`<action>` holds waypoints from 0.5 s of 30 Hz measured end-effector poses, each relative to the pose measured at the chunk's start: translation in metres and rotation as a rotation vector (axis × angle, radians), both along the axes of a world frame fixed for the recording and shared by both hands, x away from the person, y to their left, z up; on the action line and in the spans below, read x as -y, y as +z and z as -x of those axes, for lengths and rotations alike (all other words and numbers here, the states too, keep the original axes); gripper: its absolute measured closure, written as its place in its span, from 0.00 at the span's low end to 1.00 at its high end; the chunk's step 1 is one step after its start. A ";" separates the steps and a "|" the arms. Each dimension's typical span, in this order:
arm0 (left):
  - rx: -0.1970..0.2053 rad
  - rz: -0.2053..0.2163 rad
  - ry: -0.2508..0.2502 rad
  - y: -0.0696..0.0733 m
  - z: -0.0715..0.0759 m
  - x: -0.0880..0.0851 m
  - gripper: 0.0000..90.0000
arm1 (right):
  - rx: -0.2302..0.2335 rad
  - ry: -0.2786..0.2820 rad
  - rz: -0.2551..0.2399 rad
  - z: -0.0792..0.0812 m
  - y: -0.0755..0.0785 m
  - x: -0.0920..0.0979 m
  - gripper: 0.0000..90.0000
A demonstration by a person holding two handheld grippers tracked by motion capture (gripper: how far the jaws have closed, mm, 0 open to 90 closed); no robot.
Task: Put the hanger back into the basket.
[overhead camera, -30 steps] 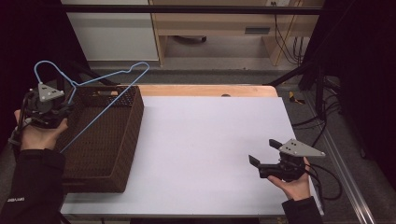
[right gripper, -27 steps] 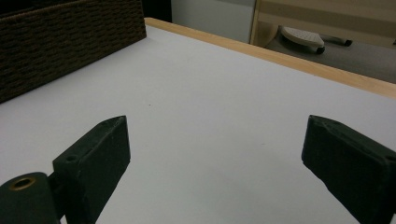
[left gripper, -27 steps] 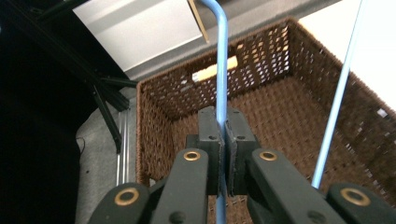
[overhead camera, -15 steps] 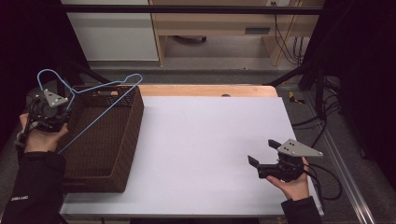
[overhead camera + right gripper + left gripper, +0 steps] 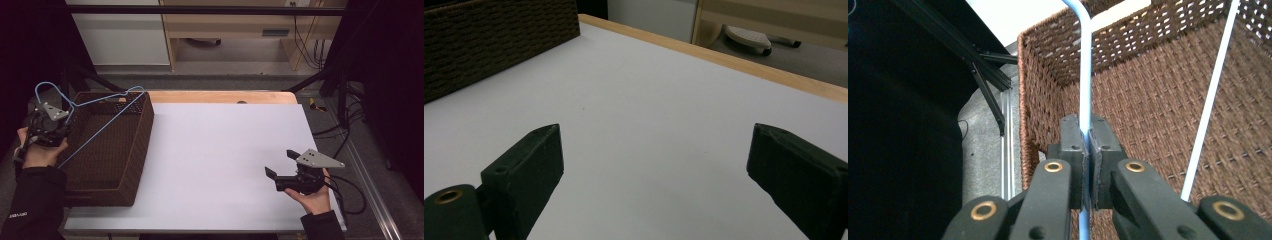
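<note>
Fingers (image 5: 1087, 150) pinch blue hanger (image 5: 1085, 75) over wicker basket (image 5: 1148, 100).

**Legible markings: one, on a sleeve**

Small white lettering runs along the person's black left sleeve (image 5: 25, 212) near the cuff in the high view; too small to read for certain. No other label, brand, number or sign can be made out on anything in any view.

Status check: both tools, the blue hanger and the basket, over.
Left tool shut on blue wire hanger, held over the brown wicker basket. Right tool open, over the white table. Nothing in the way.
</note>
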State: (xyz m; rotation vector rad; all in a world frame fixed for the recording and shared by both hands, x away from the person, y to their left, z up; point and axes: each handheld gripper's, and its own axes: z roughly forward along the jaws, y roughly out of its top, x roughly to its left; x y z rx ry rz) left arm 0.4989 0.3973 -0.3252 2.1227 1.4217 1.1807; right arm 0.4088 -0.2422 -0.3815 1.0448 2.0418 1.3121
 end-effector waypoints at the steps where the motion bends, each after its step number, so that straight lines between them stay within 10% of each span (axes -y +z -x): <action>1: 0.001 -0.004 0.000 -0.002 0.000 0.000 0.97 | 0.000 -0.002 -0.001 0.000 0.000 0.000 0.09; 15: -0.094 -0.061 0.029 -0.038 -0.008 0.003 0.97 | 0.002 -0.002 0.001 0.000 0.000 0.000 0.09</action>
